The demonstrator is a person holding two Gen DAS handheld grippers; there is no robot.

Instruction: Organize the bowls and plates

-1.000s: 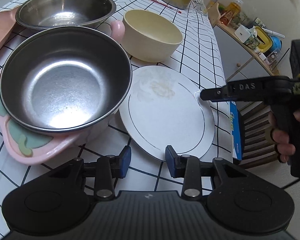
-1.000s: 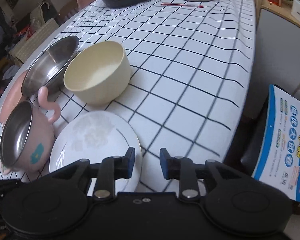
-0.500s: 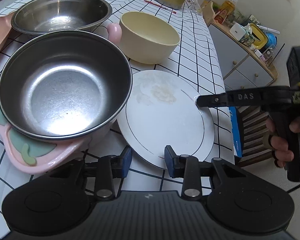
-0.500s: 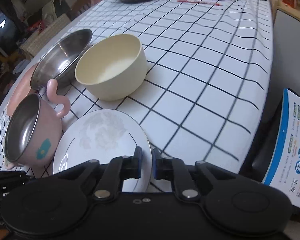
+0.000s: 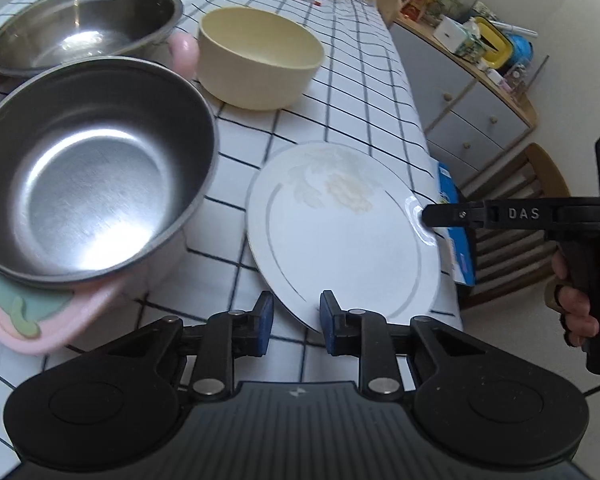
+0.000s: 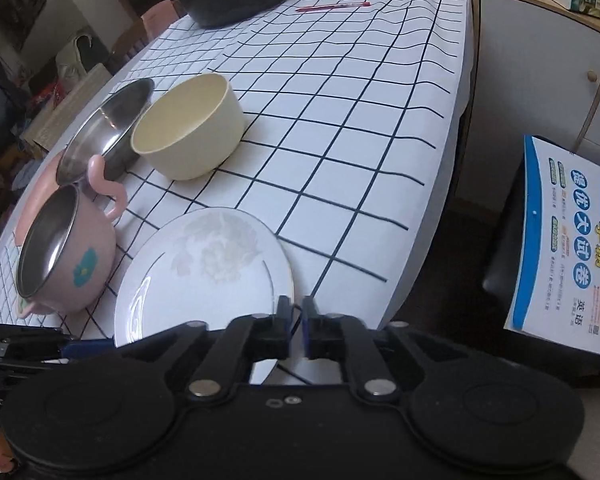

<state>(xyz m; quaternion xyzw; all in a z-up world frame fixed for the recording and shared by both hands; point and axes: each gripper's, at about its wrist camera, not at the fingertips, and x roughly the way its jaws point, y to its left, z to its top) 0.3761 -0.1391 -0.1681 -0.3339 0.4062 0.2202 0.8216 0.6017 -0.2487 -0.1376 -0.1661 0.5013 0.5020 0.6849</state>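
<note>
Right gripper (image 6: 296,316) — jaws just eased slightly apart, narrow, clamped on the near rim of the white plate (image 6: 204,272), which sits tilted at the checked tablecloth's (image 6: 340,120) edge. Left gripper (image 5: 292,316) — jaws just narrowed, straddling the plate's opposite rim; contact cannot be told.

A: My pads (image 5: 327,318) are blue on black arms. The plate (image 5: 340,240) is white with a thin grey ring and a pale floral print.

B: The tablecloth (image 6: 340,120)?

A: White with a dark grid. Cream bowl (image 6: 188,128); pink cup (image 6: 72,260) with a teal patch and steel lining.
</note>
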